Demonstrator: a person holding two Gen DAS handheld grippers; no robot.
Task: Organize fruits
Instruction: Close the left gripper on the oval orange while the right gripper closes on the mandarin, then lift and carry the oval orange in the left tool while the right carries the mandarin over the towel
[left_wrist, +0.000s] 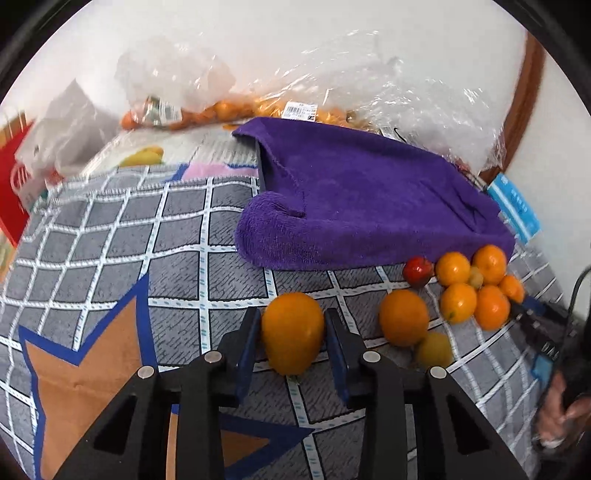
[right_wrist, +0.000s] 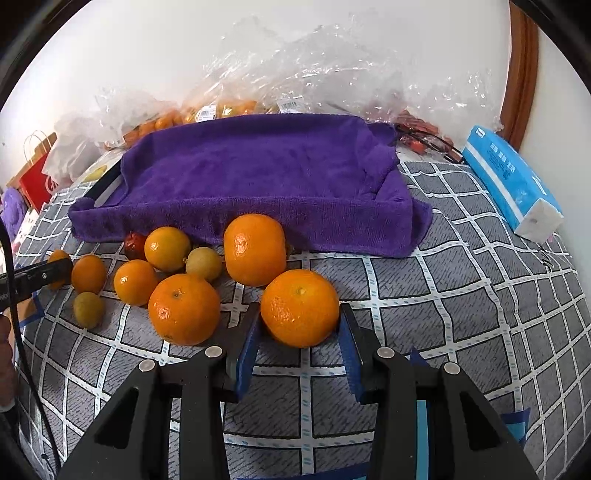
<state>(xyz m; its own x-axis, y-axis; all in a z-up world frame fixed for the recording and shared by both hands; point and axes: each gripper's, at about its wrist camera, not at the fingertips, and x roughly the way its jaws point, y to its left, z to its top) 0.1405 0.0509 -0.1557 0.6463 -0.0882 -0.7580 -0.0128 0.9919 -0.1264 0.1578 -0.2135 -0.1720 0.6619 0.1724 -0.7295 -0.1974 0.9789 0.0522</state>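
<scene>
In the left wrist view my left gripper (left_wrist: 293, 328) is shut on a large orange (left_wrist: 293, 343) that rests on the grey checked cloth (left_wrist: 110, 258). In the right wrist view my right gripper (right_wrist: 300, 314) is shut on another orange (right_wrist: 300, 295), its blue pads pressing both sides. Several loose oranges (right_wrist: 184, 308), small yellowish fruits (right_wrist: 204, 263) and a red fruit (right_wrist: 135, 243) lie in front of a tray draped with a purple towel (right_wrist: 258, 177). That towel (left_wrist: 369, 203) is bare on top. The same fruit cluster (left_wrist: 458, 301) sits right of my left gripper.
Crinkled clear plastic bags (right_wrist: 314, 66) holding small oranges line the white wall behind the towel. A blue tissue pack (right_wrist: 513, 184) lies at the right, a red paper bag (right_wrist: 35, 181) at the far left. A person's hand (left_wrist: 561, 413) shows at the right edge.
</scene>
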